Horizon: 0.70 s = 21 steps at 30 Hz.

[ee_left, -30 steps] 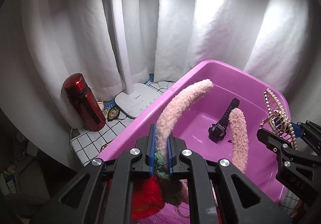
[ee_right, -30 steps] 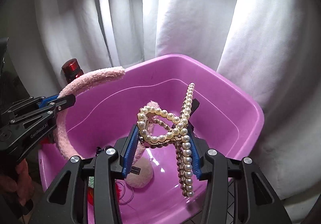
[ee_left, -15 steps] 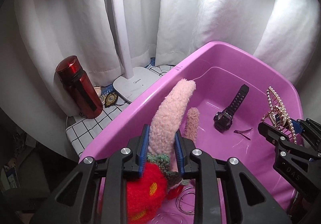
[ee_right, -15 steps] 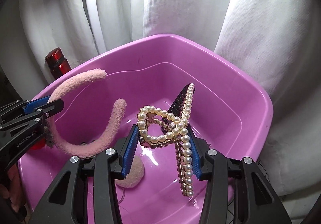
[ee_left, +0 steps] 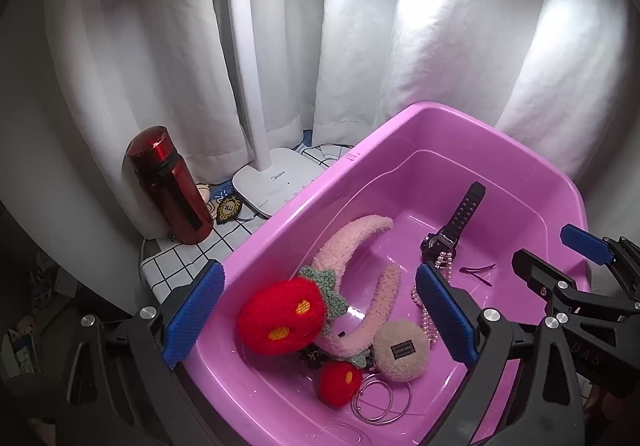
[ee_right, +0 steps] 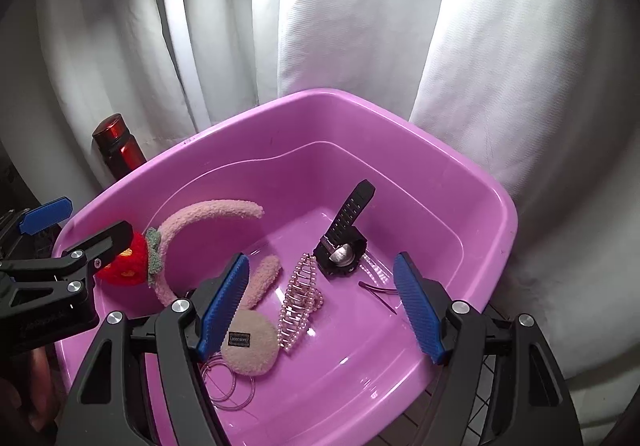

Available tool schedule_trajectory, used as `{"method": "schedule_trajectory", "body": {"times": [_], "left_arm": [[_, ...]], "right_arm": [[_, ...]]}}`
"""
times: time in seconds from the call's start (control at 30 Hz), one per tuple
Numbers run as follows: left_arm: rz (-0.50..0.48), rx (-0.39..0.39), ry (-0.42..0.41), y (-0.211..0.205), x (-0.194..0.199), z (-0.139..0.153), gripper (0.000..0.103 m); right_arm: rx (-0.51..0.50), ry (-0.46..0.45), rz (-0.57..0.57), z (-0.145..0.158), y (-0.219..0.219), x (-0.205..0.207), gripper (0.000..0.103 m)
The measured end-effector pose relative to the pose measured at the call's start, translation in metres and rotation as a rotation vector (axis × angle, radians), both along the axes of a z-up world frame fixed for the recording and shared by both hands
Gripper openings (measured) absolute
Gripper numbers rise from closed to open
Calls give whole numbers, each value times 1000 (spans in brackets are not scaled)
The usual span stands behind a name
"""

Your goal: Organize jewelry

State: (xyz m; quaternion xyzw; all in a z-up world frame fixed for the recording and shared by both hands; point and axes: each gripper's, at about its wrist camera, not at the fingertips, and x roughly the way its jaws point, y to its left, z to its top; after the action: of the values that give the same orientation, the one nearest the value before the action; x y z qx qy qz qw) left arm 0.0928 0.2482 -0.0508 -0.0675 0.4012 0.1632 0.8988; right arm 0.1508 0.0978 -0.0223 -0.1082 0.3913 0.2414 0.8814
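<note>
**Both items dropped into the basin**

Both grippers hover over the pink basin [ee_right: 496, 206], jaws just opened wide, nothing between them. Below the right gripper [ee_right: 320, 302] the pearl clip [ee_right: 298, 298] lies on the basin floor, long axis running away from the jaws. The left gripper [ee_left: 316, 318] stands over the fluffy headband [ee_left: 352, 246], arched toward the basin's far wall. Beyond sits the watch [ee_right: 344, 238].

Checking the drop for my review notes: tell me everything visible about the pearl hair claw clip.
The pearl hair claw clip lies on its side on the purple tub floor, free of both grippers. Rows of small pearl-like beads edge a gold-coloured metal frame with comb-like teeth. Its upper tip is close to the black watch; whether they touch is unclear. The beige puff lies beside it.
</note>
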Motion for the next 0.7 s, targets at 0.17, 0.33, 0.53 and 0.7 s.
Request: {"method": "schedule_trajectory", "body": {"times": [0.17, 0.33, 0.53, 0.7], "left_arm": [[19, 10, 14, 2, -5, 2, 95], [20, 11, 13, 2, -11, 5, 95], [11, 14, 14, -2, -17, 8, 95], [5, 9, 12, -5, -22, 10, 95]], "right_arm": [[13, -11, -4, 8, -4, -10, 71], [19, -19, -10, 12, -8, -20, 71], [22, -29, -17, 17, -12, -30, 71], [22, -41, -19, 21, -15, -37, 71]]}}
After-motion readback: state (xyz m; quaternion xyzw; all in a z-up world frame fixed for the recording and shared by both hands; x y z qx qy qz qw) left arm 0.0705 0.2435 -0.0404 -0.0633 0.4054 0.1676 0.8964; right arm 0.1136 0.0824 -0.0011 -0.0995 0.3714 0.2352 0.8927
